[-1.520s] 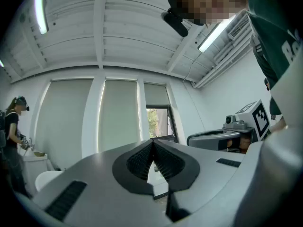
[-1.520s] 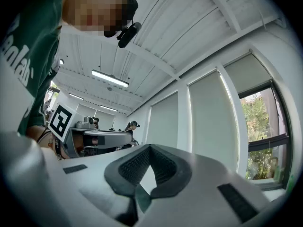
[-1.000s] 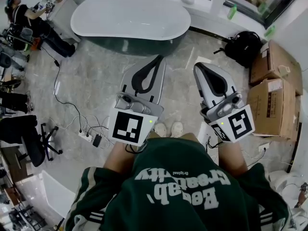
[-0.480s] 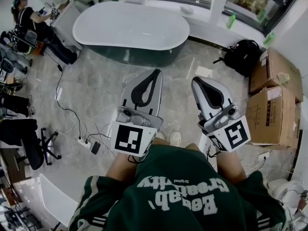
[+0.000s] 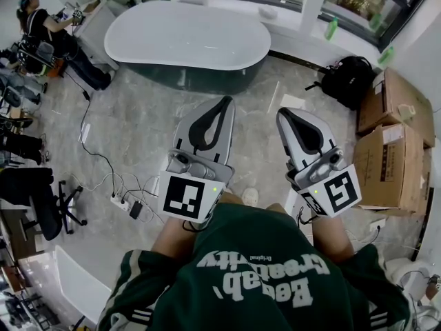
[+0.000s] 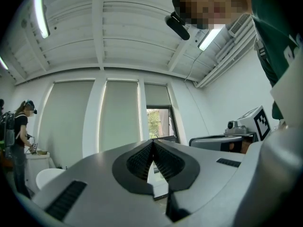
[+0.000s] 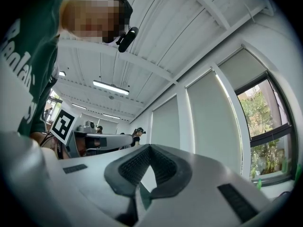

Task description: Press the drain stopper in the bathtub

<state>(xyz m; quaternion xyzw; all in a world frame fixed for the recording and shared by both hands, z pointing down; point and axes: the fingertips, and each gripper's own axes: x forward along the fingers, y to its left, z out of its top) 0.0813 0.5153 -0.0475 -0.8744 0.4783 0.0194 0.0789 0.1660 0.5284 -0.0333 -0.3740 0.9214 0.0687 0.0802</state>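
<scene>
The person stands on the floor (image 5: 138,123) facing the tub (image 5: 186,33), which lies well ahead. Both tools are carried out front, roughly level and side by side. The left gripper (image 5: 225,103) has its jaws pressed together with nothing between them, and so does the right gripper (image 5: 283,113). Each gripper view shows the ribbed pads meeting at the tip, with only ceiling and blinds beyond. This looks like a carrying pose for the walk over. Closed tips would also give a blunt point to push with, so either tool may be ready for the press.

The stopper cannot be picked out. The tub's inside reads as plain white from here, so the stopper is presumably at its bottom, hidden or too small to see. The approach is not yet finished.

The floor is pale polished stone. Cables (image 5: 110,178) run across it at the left, near a chair (image 5: 41,198). Boxes (image 5: 393,136) and a backpack (image 5: 348,78) sit at the right. Another person (image 5: 41,26) works at a counter beside the tub's left end, and windows line the far wall.
</scene>
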